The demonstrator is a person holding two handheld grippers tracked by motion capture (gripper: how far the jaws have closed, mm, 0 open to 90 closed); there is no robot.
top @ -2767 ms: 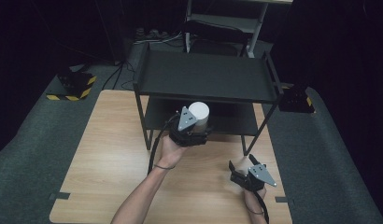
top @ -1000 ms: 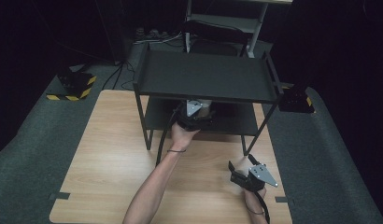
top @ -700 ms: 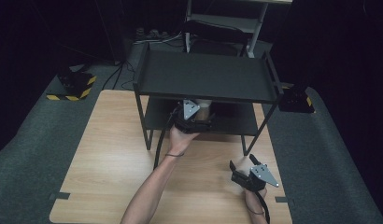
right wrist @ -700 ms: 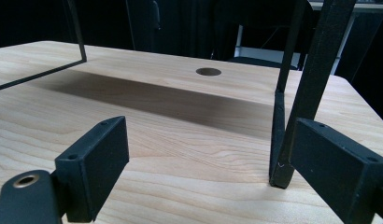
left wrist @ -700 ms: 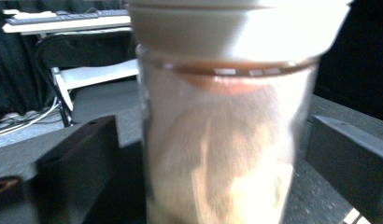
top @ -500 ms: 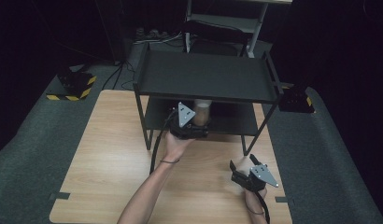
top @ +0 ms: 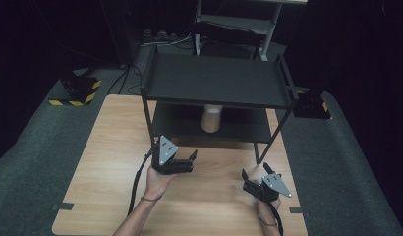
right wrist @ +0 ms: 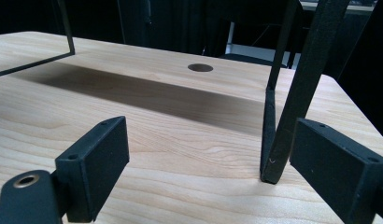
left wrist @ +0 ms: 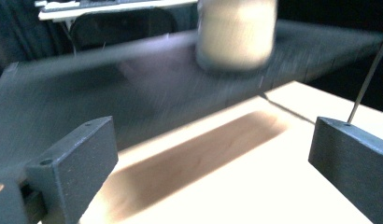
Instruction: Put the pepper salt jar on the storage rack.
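The cup (top: 212,118) is standing upright on the lower shelf (top: 239,129) of the black rack (top: 214,81), its long axis running straight up and down, mouth end hidden under the top shelf so I cannot tell which end is up. From my left hand-held gripper (top: 189,158) it is sitting ahead and a little to the right, well apart from the jaws; in the left gripper view the cup (left wrist: 236,32) is blurred but plainly clear of both pads.

I am judging the placing as done — the cup is resting on the shelf with nothing touching it. What is left, as far as I can see, is only bringing the left hand clear of the rack.

The left hand-held gripper's jaws have just been opening and are now standing wide with nothing between them, hanging over the wooden surface (top: 111,147) in front of the rack. My right hand-held gripper (top: 253,175) is also gaping empty, low over the surface — the rack's front leg (right wrist: 278,116) is standing just ahead of its right jaw.
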